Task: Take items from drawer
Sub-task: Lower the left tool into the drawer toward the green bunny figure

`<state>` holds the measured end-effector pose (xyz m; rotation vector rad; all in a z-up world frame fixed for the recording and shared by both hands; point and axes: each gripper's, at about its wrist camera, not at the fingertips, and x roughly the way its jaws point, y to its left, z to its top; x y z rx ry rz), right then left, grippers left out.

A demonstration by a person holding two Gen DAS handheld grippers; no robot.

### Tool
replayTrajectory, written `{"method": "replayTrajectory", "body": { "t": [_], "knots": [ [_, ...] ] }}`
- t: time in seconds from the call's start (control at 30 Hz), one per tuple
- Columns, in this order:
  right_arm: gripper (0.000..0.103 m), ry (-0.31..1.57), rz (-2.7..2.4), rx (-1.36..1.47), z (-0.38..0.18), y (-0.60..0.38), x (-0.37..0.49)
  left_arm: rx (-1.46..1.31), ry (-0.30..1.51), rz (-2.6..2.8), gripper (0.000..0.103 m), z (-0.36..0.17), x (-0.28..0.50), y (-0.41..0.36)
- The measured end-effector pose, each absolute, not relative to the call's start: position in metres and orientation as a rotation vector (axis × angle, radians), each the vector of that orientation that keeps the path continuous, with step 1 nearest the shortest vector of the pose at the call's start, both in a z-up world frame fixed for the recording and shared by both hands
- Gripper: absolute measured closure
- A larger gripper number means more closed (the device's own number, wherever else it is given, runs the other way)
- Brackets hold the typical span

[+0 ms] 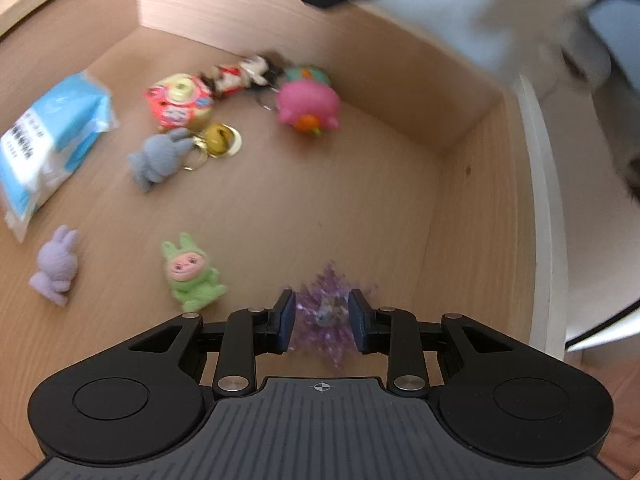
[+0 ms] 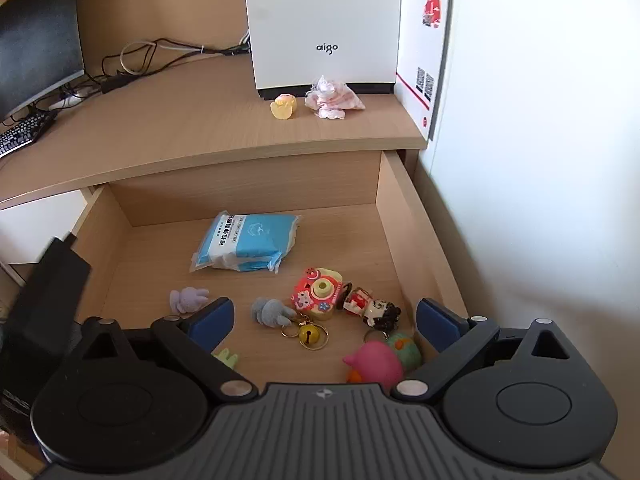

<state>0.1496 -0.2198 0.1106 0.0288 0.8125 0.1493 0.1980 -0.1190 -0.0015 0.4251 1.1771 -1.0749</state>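
Observation:
My left gripper (image 1: 323, 320) is shut on a small purple spiky trinket (image 1: 326, 300), held above the open wooden drawer (image 1: 280, 200). My right gripper (image 2: 325, 314) hangs open and wide over the drawer's (image 2: 256, 200) front part, with nothing between its pads. On the drawer floor lie a blue tissue pack (image 2: 248, 244), a toy camera (image 2: 316, 292), a doll keychain (image 2: 372, 308), a grey bunny (image 2: 272, 312), a lilac bunny (image 2: 186, 299), a gold bell (image 2: 308, 334), a pink toy (image 2: 376, 362) and a green plush figure (image 1: 190, 272).
On the desk behind the drawer a yellow toy (image 2: 284, 106) and a pink wrapped item (image 2: 332, 96) sit before a white box (image 2: 324, 24). A monitor (image 2: 36, 40), a keyboard (image 2: 22, 134) and cables are at the left. A white wall (image 2: 540, 160) runs along the right.

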Motion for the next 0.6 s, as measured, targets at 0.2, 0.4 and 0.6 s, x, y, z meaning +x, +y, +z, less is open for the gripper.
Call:
{"method": "replayTrajectory", "body": {
  "t": [0.2,0.4,0.6],
  "knots": [
    [0.005,0.805,0.15,0.068,0.106,-0.235,0.14,0.554,1.106,-1.088,0.075,-0.003,0.182,-0.126],
    [0.005,0.818,0.162,0.061,0.1,-0.241,0.136,0.652,1.043,-1.048,0.069,-0.002,0.176,-0.135],
    [0.004,0.811,0.157,0.075,0.099,-0.252,0.13,0.649,1.014,-1.002,0.067,-0.003,0.186,-0.135]
  ]
}}
